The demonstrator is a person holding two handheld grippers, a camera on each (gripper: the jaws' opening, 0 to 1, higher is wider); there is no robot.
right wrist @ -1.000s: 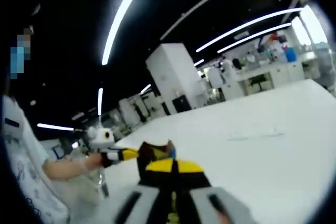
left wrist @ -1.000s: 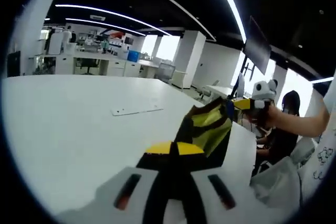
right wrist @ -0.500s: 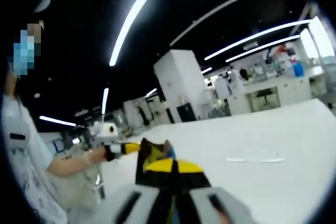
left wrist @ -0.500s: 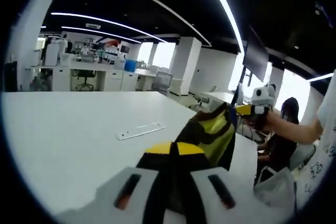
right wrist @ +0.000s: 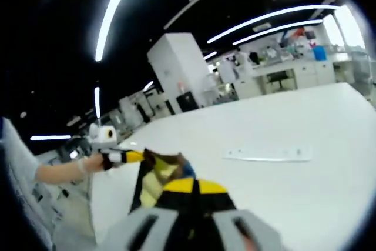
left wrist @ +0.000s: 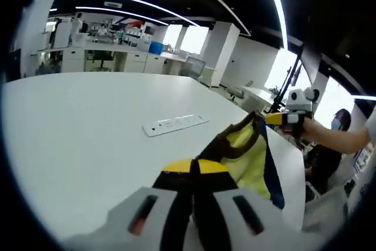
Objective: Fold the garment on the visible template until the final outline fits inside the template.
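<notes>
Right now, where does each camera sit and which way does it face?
Left gripper view: rides the left gripper, looking along its jaws across the white table at the yellow-and-black garment; the right gripper and the person's arm enter from the right.
Right gripper view: rides the right gripper, facing the table; the left gripper enters from the left.
Shared: garment, table, the flat white strip.

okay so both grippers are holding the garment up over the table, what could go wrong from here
Three risks, as judgements:
1. The yellow and dark brown garment hangs between the left gripper and the right gripper. If either pinch slips, it could drop in a heap.
2. It sits near the white table edge, so slack cloth may slide off.
3. The flat white strip lies on the table and could get dragged when the garment is lowered.
</notes>
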